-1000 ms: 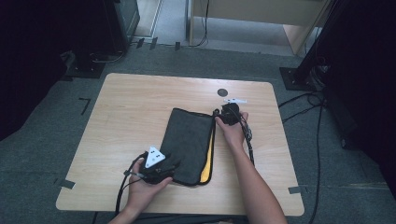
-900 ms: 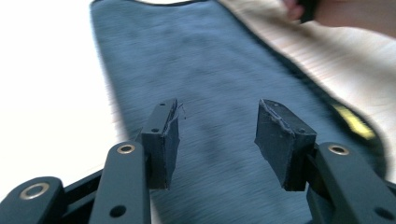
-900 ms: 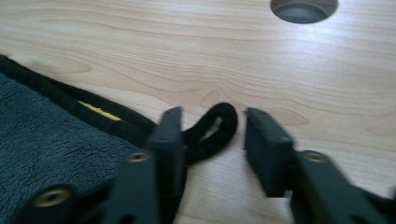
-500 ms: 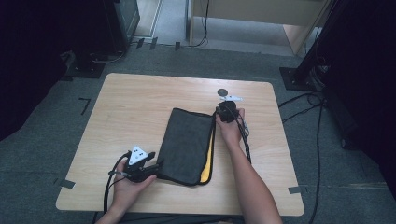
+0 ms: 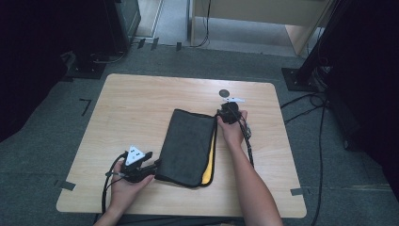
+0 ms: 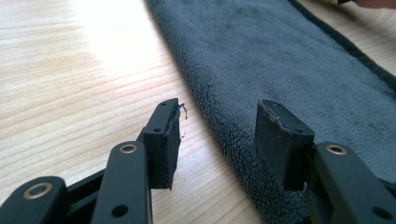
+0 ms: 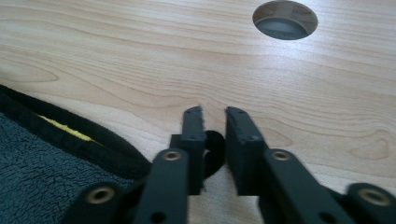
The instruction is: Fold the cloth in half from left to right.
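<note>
A folded dark grey cloth (image 5: pixel 188 143) with a yellow inner layer (image 5: pixel 210 160) lies in the middle of the wooden table (image 5: pixel 136 103). My left gripper (image 5: pixel 153 165) sits low at the cloth's near left corner. In the left gripper view it (image 6: pixel 219 107) stands open, one jaw over bare wood and the other over the cloth (image 6: pixel 289 60) edge. My right gripper (image 5: pixel 221 115) is at the far right corner. Its jaws (image 7: pixel 214 112) have just been opening a little, and the cloth's black hem (image 7: pixel 212 151) is still pinched between them.
A round cable hole (image 5: pixel 224 92) is cut in the table just beyond the right gripper, also seen close up as the hole (image 7: pixel 285 19). Cables trail from both grippers over the table edges. Dark stands and floor cables surround the table.
My left hand has slid left, off the top of the cloth to its near left corner. The right hand has stayed at the far right corner.
</note>
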Demonstrator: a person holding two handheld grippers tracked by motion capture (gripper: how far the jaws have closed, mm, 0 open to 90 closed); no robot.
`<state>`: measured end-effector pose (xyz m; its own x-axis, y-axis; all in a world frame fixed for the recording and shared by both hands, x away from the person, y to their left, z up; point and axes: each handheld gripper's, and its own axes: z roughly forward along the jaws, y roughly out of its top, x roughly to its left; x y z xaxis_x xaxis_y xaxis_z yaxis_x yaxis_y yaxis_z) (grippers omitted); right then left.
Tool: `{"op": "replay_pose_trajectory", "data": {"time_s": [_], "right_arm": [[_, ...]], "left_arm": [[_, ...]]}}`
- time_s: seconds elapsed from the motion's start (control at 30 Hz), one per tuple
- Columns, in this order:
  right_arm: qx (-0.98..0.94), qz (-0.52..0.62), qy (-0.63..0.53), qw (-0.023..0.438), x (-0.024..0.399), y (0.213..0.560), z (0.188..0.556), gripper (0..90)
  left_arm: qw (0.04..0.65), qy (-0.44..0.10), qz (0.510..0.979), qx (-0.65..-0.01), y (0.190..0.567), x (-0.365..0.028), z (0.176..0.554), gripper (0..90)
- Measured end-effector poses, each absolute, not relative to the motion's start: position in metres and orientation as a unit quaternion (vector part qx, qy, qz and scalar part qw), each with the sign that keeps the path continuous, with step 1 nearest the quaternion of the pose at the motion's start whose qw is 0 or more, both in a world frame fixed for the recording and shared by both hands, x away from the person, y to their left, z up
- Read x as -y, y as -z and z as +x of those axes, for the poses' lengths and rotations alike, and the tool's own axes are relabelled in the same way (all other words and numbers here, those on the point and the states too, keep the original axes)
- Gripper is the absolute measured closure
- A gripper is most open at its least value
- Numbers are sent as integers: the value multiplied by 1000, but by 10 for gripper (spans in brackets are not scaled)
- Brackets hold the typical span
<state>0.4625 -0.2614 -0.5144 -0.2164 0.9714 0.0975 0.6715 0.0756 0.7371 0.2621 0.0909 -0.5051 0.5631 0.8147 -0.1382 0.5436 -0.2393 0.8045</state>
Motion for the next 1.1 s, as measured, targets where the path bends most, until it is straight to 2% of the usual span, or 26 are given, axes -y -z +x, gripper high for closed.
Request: {"op": "replay_pose_trajectory", "data": {"time_s": [0.17, 0.67, 0.7, 0.77, 0.87, 1.1], "right_arm": [[-711, 571, -332, 240, 256, 511, 464, 900], [-695, 569, -350, 267, 255, 505, 474, 900], [-698, 570, -348, 259, 255, 507, 475, 877], [-702, 576, -345, 237, 257, 510, 478, 723], [-696, 577, -350, 246, 263, 505, 470, 617], [-710, 536, -380, 253, 267, 482, 411, 606]], "left_arm": [[430, -154, 772, -442, 506, -92, 262, 502], [430, -142, 774, -442, 510, -90, 262, 502], [430, -141, 774, -443, 510, -90, 262, 502], [431, -141, 773, -443, 510, -91, 261, 500], [433, -140, 772, -444, 509, -93, 261, 498], [434, -128, 775, -441, 509, -93, 261, 495]]}}
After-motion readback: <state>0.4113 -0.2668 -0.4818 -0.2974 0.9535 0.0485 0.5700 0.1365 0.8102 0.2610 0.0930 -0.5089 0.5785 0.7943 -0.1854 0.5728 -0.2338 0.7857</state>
